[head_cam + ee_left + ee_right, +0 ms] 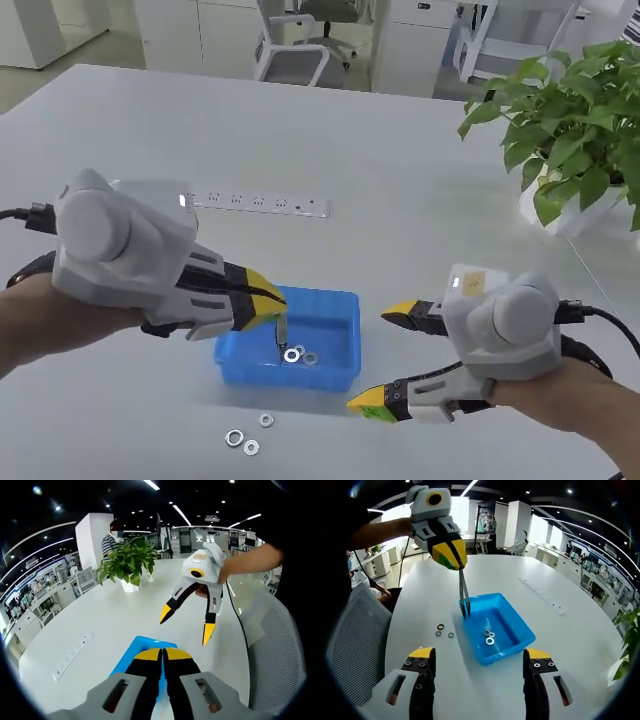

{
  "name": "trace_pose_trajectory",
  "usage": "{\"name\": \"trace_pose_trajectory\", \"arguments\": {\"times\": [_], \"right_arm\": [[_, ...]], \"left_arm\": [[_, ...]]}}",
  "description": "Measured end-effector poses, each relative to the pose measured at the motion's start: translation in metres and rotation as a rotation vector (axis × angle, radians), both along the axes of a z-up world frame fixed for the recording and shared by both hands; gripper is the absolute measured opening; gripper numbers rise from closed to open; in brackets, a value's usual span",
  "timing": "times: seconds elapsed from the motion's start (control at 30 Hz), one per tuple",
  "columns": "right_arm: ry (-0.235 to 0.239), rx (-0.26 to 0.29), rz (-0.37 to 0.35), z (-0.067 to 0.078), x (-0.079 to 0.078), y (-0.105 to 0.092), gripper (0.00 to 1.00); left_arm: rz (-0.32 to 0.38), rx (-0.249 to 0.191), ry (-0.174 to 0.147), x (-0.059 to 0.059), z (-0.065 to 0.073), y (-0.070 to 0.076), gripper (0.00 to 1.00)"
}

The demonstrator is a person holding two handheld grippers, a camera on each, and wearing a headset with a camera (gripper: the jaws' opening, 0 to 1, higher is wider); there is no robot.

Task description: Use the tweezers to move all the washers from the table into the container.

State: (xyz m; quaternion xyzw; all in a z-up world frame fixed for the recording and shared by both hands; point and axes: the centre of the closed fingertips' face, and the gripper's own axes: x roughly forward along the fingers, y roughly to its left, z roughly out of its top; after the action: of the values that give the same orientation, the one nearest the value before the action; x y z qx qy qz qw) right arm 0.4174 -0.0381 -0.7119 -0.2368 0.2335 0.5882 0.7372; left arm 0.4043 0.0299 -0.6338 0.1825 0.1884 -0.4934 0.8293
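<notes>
While the left gripper point(272, 300) is clamping the tweezers point(464, 592) pinched, tips-down over the blue container point(340, 296) — seemingly for a drop, any catch too small to tell — three washers point(248, 436) are lying at its 7 o'clock.

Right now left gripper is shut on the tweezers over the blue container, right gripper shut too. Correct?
No: the right gripper is open, jaws apart in the right gripper view. The left gripper is shut on the tweezers over the blue container.
</notes>
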Motion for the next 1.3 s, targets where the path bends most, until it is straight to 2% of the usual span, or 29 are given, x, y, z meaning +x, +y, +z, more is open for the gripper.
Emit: {"name": "trace_pose_trajectory", "arguments": {"times": [0.03,0.1,0.3,0.47,0.63,0.77,0.97,1.3], "right_arm": [[-0.005,0.003,-0.002,0.000,-0.001,0.000,0.74],[-0.005,0.004,-0.006,0.001,-0.002,0.000,0.76],[-0.009,0.006,-0.009,0.002,-0.006,0.000,0.79],[-0.010,0.024,-0.019,0.005,-0.008,0.001,0.85],[-0.004,0.018,-0.029,0.004,-0.011,0.000,0.94],[0.008,0.018,-0.037,0.002,-0.014,-0.001,1.00],[0.025,0.022,-0.046,-0.002,-0.019,-0.004,1.00],[0.042,0.008,-0.043,-0.011,-0.030,-0.009,1.00]], "left_arm": [[0.000,-0.003,0.005,-0.001,0.000,0.000,0.05],[0.004,0.005,-0.011,-0.002,0.000,0.002,0.05],[0.005,0.000,0.001,-0.010,0.002,0.004,0.05],[0.007,-0.006,0.006,-0.016,0.001,0.005,0.05],[0.005,-0.010,0.009,-0.021,-0.001,0.004,0.05],[0.008,-0.012,0.000,-0.024,-0.001,0.003,0.05],[0.007,-0.021,0.006,-0.028,0.000,0.002,0.05],[-0.003,-0.015,0.017,-0.033,-0.009,0.000,0.05]]}}
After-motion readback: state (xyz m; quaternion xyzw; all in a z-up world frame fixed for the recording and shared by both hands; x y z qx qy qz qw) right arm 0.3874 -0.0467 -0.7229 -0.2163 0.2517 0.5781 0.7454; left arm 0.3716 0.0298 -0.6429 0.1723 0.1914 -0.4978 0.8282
